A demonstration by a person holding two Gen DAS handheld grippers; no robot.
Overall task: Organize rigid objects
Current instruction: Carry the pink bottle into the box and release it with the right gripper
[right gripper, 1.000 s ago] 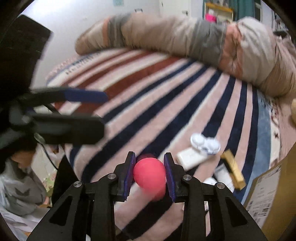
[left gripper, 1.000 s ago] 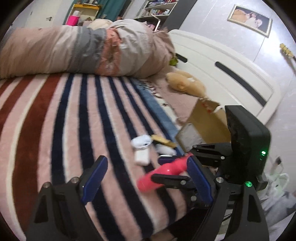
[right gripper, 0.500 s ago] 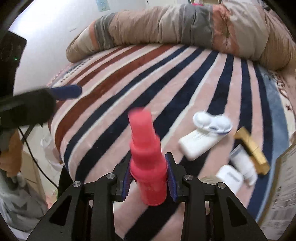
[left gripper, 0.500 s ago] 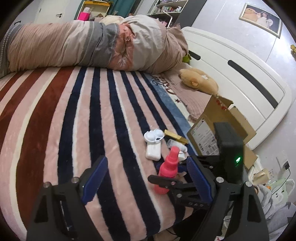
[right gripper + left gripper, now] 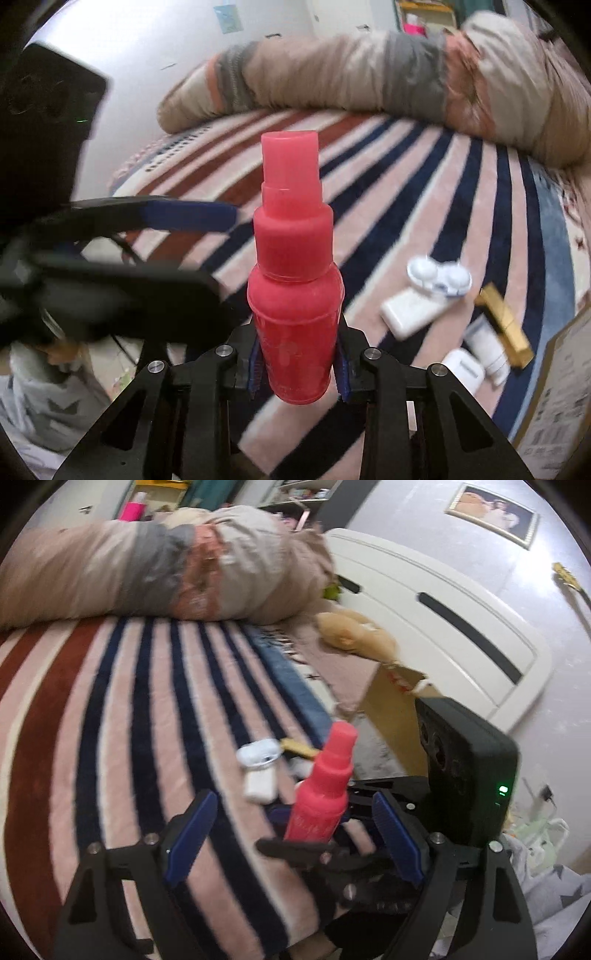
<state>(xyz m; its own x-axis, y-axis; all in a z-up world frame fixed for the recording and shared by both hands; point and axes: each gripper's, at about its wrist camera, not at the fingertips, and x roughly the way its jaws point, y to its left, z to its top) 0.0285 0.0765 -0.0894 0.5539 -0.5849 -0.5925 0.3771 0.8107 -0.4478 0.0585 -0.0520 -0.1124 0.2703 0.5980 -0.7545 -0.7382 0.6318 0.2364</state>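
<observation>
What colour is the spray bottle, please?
The spray bottle is pinkish red all over, clearest in the right wrist view.

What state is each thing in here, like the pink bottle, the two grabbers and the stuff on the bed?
Pink spray bottle: capped, upright, clamped.
Right hand-held gripper: shut on the bottle.
Left hand-held gripper: open, holding nothing.
Contact lens case: closed, lying partly on the white bar.
Gold tube: lying flat.
Cardboard box: flaps open.

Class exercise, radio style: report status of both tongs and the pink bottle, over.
Right tongs shut on pink spray bottle, upright. Left tongs open, empty. Nothing blocking; cardboard box ahead.
</observation>
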